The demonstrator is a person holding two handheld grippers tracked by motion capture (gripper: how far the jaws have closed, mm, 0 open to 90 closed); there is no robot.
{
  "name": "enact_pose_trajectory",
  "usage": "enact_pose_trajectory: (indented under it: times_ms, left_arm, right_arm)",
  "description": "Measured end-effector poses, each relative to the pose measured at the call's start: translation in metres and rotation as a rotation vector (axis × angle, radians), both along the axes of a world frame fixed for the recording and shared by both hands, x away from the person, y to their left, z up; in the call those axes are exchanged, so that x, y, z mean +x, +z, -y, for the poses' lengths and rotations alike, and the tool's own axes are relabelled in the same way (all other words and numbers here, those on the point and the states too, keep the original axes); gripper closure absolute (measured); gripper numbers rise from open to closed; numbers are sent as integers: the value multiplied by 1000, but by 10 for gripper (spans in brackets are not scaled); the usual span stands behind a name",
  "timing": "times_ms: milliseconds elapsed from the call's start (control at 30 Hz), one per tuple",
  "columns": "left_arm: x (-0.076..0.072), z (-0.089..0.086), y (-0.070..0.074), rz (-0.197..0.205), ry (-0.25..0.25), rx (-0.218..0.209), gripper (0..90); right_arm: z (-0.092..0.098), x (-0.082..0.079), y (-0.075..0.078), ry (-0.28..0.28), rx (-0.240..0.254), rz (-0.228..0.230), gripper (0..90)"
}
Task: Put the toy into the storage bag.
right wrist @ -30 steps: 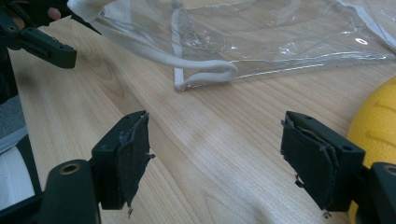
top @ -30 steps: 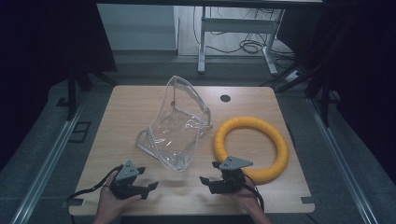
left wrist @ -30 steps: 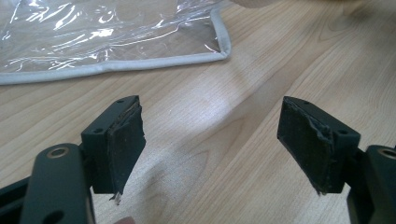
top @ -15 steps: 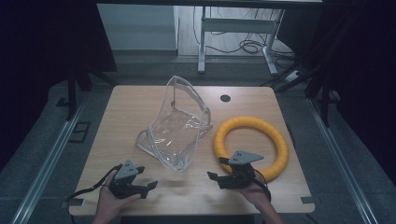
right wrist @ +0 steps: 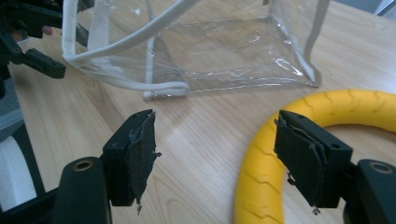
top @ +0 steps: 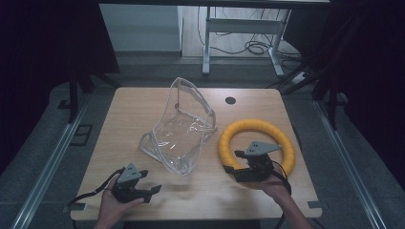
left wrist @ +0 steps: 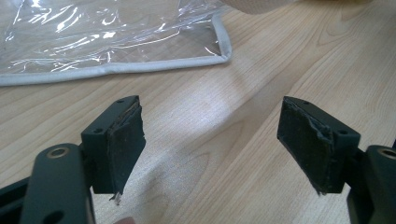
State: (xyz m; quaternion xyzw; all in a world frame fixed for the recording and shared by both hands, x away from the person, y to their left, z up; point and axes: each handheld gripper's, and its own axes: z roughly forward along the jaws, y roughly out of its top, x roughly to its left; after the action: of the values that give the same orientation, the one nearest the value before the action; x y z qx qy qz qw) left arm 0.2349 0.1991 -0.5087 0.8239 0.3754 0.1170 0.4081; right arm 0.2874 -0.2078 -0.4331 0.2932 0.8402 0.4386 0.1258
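On the surface (top: 143, 109), a clear bag (top: 184, 126) stands near the centre. A ring (top: 257, 144) lies flat at about four o'clock from it, just beside it and not touching. A small round grommet (top: 230, 100) sits in the surface at twelve o'clock from the ring, near the far edge. The left tongs (top: 152, 190) rest at seven o'clock from the bag, near the front edge. The right tongs (top: 228, 168) sit over the ring's seven o'clock arc.

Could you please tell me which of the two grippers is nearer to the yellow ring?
The right. The right gripper hovers at the yellow ring's near-left edge, jaws open, while the left gripper stays across the table, below the clear bag.
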Motion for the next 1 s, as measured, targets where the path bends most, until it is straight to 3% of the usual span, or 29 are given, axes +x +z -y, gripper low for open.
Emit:
enact_pose_trajectory:
  times_ms: [267,367,567,1000]
  left_arm:
    - [1,0,0,-2,-5,5,227]
    - [1,0,0,-3,-2,0,228]
    - [1,1,0,-4,0,2,228]
    - [1,1,-1,-6,-1,-1,227]
  right_arm:
    - [12,11,10,-10,-43,-15,305]
    - [15,16,11,-4,-81,-31,305]
    - [14,20,12,15,-150,-59,301]
    - [12,23,11,37,-223,-103,305]
